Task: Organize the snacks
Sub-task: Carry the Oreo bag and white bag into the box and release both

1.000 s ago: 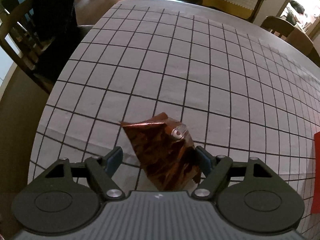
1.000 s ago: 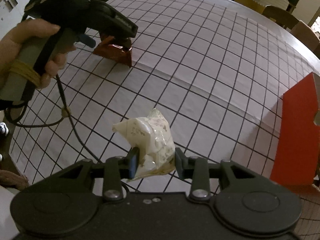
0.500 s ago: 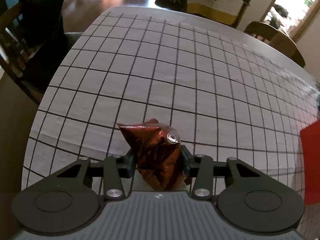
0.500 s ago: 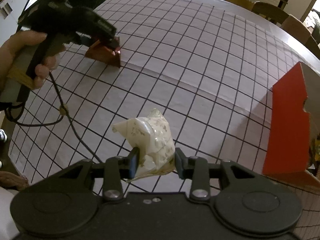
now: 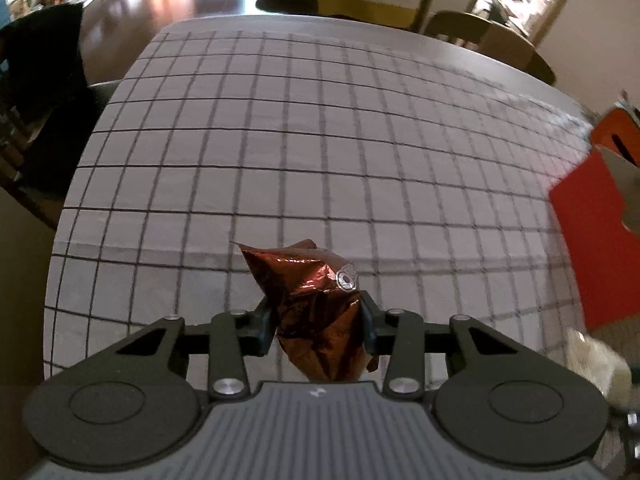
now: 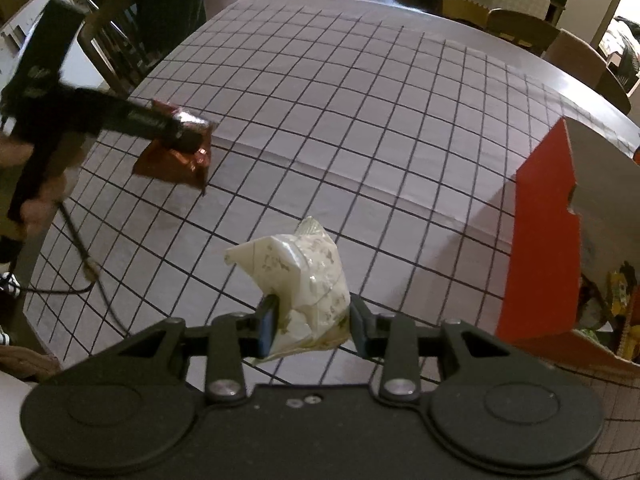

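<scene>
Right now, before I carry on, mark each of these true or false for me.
1. The left gripper is shut on the brown foil snack packet. True.
2. The right gripper is empty. False: its jaws are closed on the pale snack packet.
3. The red box stands to the right on the checked tablecloth. True.
4. The brown packet lies flat on the cloth. False: it is held clear of it.
5. The red box is empty. False: colourful packets show inside.

Two snack packets: one copper foil packet and one white packet. One red box. Two tools.
</scene>
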